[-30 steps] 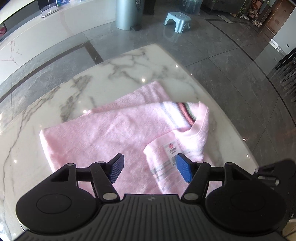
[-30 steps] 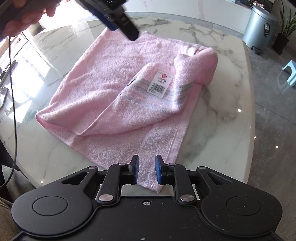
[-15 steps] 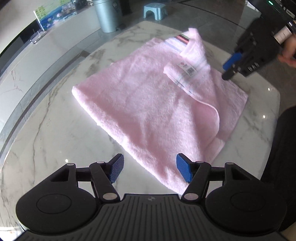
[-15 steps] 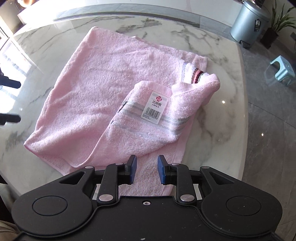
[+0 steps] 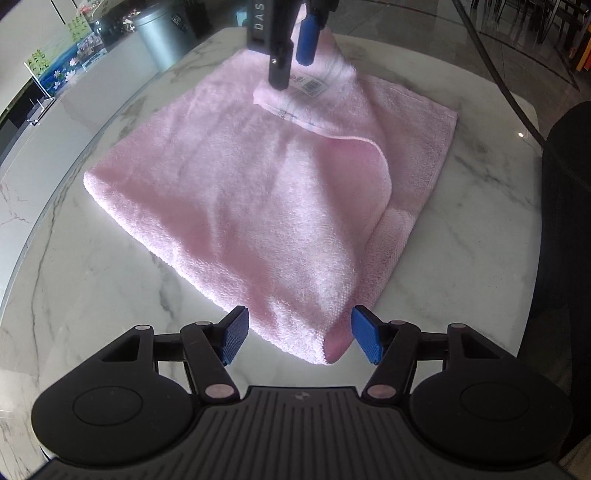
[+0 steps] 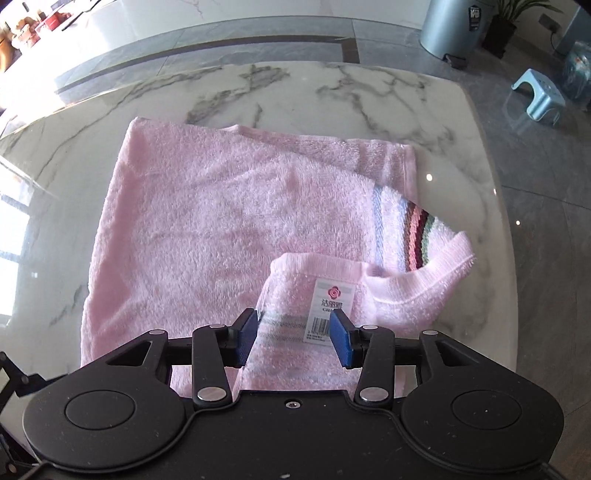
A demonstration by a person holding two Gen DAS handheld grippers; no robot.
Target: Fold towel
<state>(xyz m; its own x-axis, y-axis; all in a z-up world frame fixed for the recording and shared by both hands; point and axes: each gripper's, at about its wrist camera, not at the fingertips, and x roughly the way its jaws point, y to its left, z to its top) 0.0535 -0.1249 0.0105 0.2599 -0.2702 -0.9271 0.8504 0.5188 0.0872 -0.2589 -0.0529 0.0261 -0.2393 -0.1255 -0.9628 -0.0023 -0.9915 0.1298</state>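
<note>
A pink towel (image 5: 240, 192) lies loosely folded on the white marble table (image 5: 92, 280). One corner with a white label (image 6: 327, 314) and a coloured stripe band (image 6: 417, 236) is turned back over it. My left gripper (image 5: 297, 341) is open, its blue pads on either side of the towel's near corner (image 5: 314, 343). My right gripper (image 6: 293, 339) is open just above the labelled flap; it also shows in the left wrist view (image 5: 291, 40) at the far side of the towel.
A grey bin (image 6: 456, 29) and a light blue stool (image 6: 537, 99) stand on the tiled floor beyond the table. A white counter (image 5: 33, 122) runs along the left. The table's edge (image 6: 491, 184) is close to the towel's right side.
My left gripper has moved to the towel's near corner. My right gripper has opened wider and moved forward over the labelled flap.
</note>
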